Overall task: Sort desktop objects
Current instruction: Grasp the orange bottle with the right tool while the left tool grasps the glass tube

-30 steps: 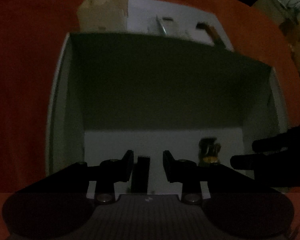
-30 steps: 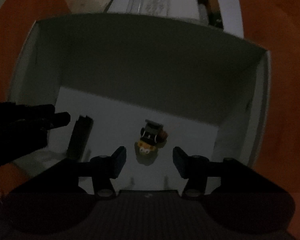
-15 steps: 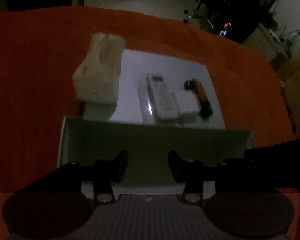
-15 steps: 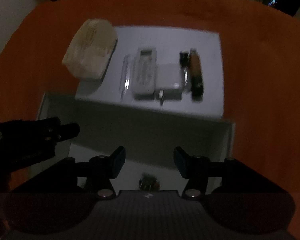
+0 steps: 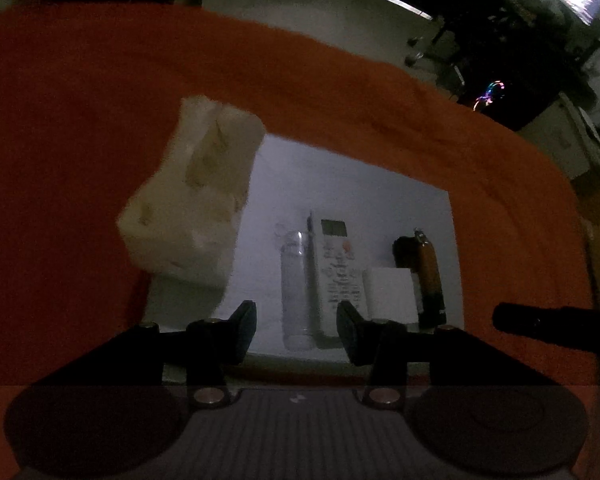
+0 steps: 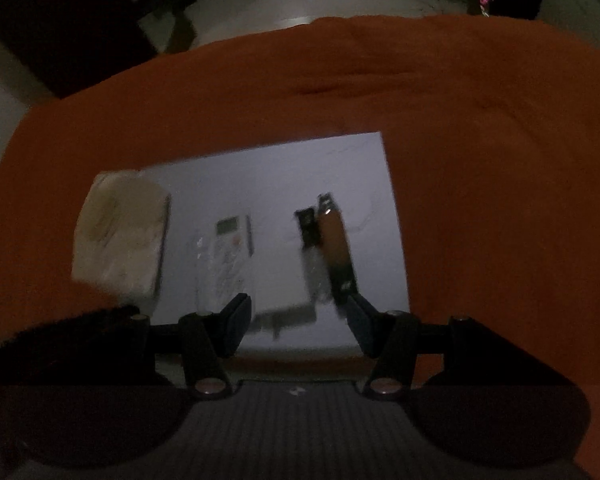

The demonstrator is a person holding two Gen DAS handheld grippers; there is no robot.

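- We hold the left gripper [image 5: 296, 330] and right gripper [image 6: 298, 324] wide apart, both empty.
- The remote [image 5: 336, 276] lies mid-sheet [image 5: 352, 184], wedged between the clear tube [image 5: 294, 292] and white block [image 5: 390, 294]; we risk snagging either neighbour.

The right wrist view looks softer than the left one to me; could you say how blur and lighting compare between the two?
Left wrist view: dim but fairly sharp, the remote control showing its button rows. Right wrist view: equally dim and motion-smeared, the remote control and brown object streaked. Both bend the orange cloth fisheye-style.
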